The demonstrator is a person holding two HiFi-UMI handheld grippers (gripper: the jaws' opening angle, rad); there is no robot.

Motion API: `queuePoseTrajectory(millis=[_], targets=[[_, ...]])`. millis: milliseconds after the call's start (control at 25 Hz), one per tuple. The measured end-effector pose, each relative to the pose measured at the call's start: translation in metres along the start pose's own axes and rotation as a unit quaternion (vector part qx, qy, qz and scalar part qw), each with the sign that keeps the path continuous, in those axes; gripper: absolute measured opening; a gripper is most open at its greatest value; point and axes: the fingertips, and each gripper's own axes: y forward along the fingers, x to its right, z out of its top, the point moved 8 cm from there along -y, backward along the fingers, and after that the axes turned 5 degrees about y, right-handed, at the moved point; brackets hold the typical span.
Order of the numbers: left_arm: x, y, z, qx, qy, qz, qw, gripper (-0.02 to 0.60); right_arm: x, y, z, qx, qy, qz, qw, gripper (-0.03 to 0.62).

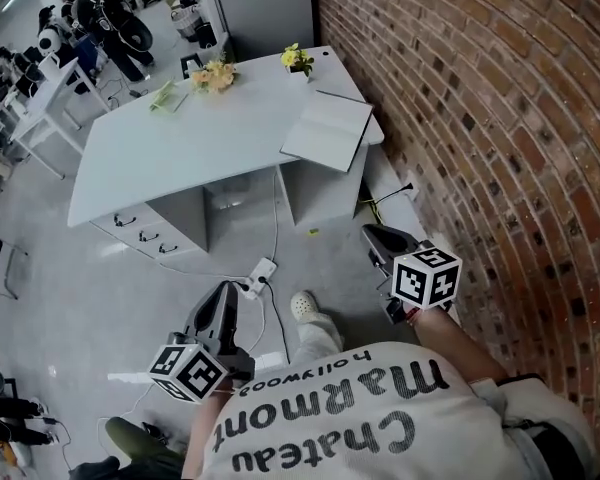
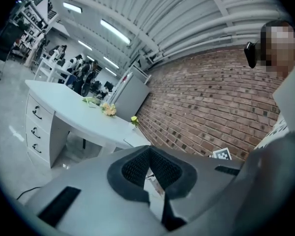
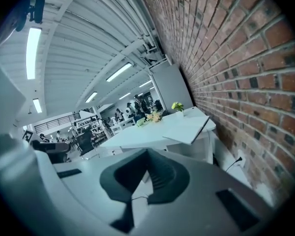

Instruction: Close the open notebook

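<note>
The open notebook lies flat on the right end of the white desk, its pages overhanging the edge near the brick wall. It also shows in the left gripper view, notebook, and in the right gripper view, notebook. Both grippers hang well short of the desk, over the floor. My left gripper is shut and empty, its pads meeting at the tips. My right gripper is also shut with nothing held.
A brick wall runs along the right. Yellow flowers and a bouquet stand at the desk's far side. Drawers sit under the desk. A power strip with cables lies on the floor by the person's shoe.
</note>
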Motion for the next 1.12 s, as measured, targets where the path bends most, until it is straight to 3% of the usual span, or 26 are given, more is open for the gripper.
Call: queuePoseTrajectory(millis=[600,880,1120], targets=[[-0.082,0.069,0.011,-0.034,-0.033,0.025,0.9985,0.0,0.044,0.102,0.017,-0.024,0.003,-0.028,0.999,0.003],[-0.127,0.087,0.016,-0.046,-0.043,0.055,0.9965,0.0,0.081,0.16,0.026,-0.045,-0.056,-0.071,0.995,0.006],[-0.15,0.097,0.01,-0.064,-0.055,0.074,0.9937,0.0,0.113,0.207,0.033,-0.074,-0.101,-0.108,0.986,0.095]])
